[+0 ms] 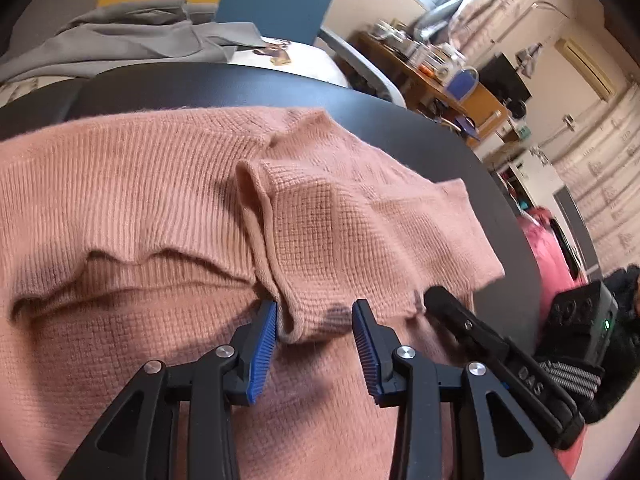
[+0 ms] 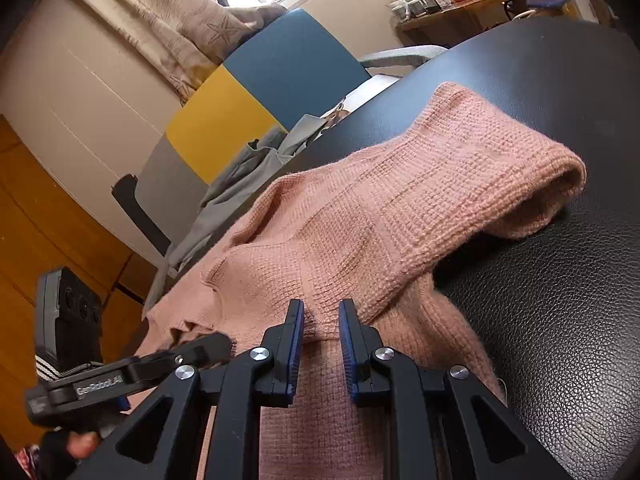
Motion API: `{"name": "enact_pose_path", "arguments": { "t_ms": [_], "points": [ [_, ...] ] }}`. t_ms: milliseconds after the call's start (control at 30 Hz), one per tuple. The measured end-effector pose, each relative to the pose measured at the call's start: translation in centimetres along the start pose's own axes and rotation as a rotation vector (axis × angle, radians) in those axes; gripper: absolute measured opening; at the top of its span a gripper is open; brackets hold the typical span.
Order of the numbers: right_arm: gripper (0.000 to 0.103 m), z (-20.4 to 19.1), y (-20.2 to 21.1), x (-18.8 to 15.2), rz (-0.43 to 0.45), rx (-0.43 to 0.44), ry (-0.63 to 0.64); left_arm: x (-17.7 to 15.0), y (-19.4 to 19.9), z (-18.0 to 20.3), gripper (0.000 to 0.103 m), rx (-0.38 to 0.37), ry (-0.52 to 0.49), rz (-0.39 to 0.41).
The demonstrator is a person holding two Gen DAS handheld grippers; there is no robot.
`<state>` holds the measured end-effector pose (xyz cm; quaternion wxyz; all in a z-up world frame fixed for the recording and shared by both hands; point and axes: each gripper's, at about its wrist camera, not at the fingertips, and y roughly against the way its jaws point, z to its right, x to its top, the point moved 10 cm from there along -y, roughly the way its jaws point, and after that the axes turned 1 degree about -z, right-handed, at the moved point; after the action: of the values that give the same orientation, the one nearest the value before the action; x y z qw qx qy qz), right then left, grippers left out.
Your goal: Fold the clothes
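Pink knit sweater (image 1: 160, 200) spread on a black leather-grained bench (image 2: 560, 320), part-folded; one sleeve (image 2: 460, 168) lies doubled back across the body, its open cuff (image 2: 564, 176) resting on bare bench top.

Left claw (image 1: 314, 320): blue ribbed pads (image 1: 264, 352) stand well apart. A folded hem corner of the sleeve sits between them, brushing the left pad, clear of the right one. No grip.

Right claw (image 2: 321, 320): pads (image 2: 296, 344) drawn close, a narrow gap between. A ridge of knit rises into that gap at the tips. Cannot tell whether the pads press on it or merely flank it.

Each claw shows in the other's view: the right one just beside the left at the sweater's near edge; the left one low at the left of the right wrist view, with its camera block behind it and a striped strap. A bit of a person's hand (image 2: 80, 446) shows under it.

Beyond the bench: grey garment (image 1: 132, 40) heaped on a chair with a yellow and blue back (image 2: 256, 92). Cluttered wooden shelf (image 1: 440, 76) further off. Pink item (image 1: 548, 252) past the bench's right rim, unclear what.
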<state>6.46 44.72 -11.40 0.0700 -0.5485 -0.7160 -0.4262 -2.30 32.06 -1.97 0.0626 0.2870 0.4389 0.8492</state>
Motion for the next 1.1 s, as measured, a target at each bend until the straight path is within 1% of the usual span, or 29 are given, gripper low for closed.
{"name": "enact_pose_path", "arguments": {
  "t_ms": [67, 133, 167, 200, 233, 267, 333, 433, 500, 600, 700, 767, 867, 933, 1000, 1100],
  "points": [
    [0.019, -0.1, 0.0, 0.0, 0.008, 0.005, -0.004, 0.2, -0.3, 0.0, 0.038, 0.003, 0.047, 0.025],
    [0.019, -0.1, 0.1, 0.1, 0.017, 0.011, -0.01, 0.4, -0.5, -0.1, 0.032, 0.007, 0.094, 0.04],
    [0.019, 0.0, 0.2, 0.1, 0.023, 0.015, -0.014, 0.3, -0.7, 0.0, 0.024, 0.002, 0.106, 0.034],
    [0.019, 0.1, 0.4, 0.1, 0.032, 0.024, -0.023, 0.1, -1.0, 0.3, 0.01, -0.015, 0.116, 0.015],
    [0.02, 0.2, 0.6, 0.2, 0.042, 0.035, -0.032, -0.1, -1.3, 0.5, 0.006, -0.037, 0.129, -0.004],
    [0.02, 0.2, 0.8, 0.3, 0.049, 0.044, -0.041, -0.1, -1.4, 0.6, 0.006, -0.07, 0.153, -0.018],
    [0.021, 0.2, 1.0, 0.3, 0.059, 0.063, -0.051, 0.6, -0.5, 0.8, 0.005, -0.118, 0.194, -0.001],
    [0.022, 0.1, 1.2, 0.4, 0.07, 0.091, -0.055, 2.8, 2.2, 1.3, 0.005, -0.17, 0.19, 0.085],
    [0.022, 0.0, 1.5, 0.5, 0.082, 0.105, -0.057, 4.7, 4.6, 1.5, 0.005, -0.189, 0.163, 0.153],
    [0.023, -0.1, 1.3, 0.5, 0.076, 0.102, -0.058, 7.1, 8.2, 0.9, 0.005, -0.212, 0.157, 0.255],
    [0.023, 0.0, 1.1, 0.4, 0.066, 0.09, -0.056, 9.0, 11.4, -1.0, 0.005, -0.236, 0.178, 0.337],
    [0.023, 0.1, 0.9, 0.4, 0.058, 0.073, -0.055, 9.9, 12.8, -3.0, 0.005, -0.228, 0.198, 0.361],
    [0.022, 0.4, 0.7, 0.4, 0.05, 0.052, -0.052, 9.7, 14.3, -6.7, 0.005, -0.183, 0.222, 0.374],
    [0.022, 0.6, 0.6, 0.4, 0.049, 0.04, -0.054, 9.0, 14.8, -8.8, 0.005, -0.163, 0.24, 0.379],
    [0.021, 0.7, 0.5, 0.4, 0.048, 0.027, -0.055, 7.5, 14.7, -11.0, 0.005, -0.148, 0.26, 0.38],
    [0.021, 0.8, 0.5, 0.4, 0.047, 0.014, -0.054, 4.2, 14.0, -14.2, 0.005, -0.112, 0.284, 0.362]
  ]
}}
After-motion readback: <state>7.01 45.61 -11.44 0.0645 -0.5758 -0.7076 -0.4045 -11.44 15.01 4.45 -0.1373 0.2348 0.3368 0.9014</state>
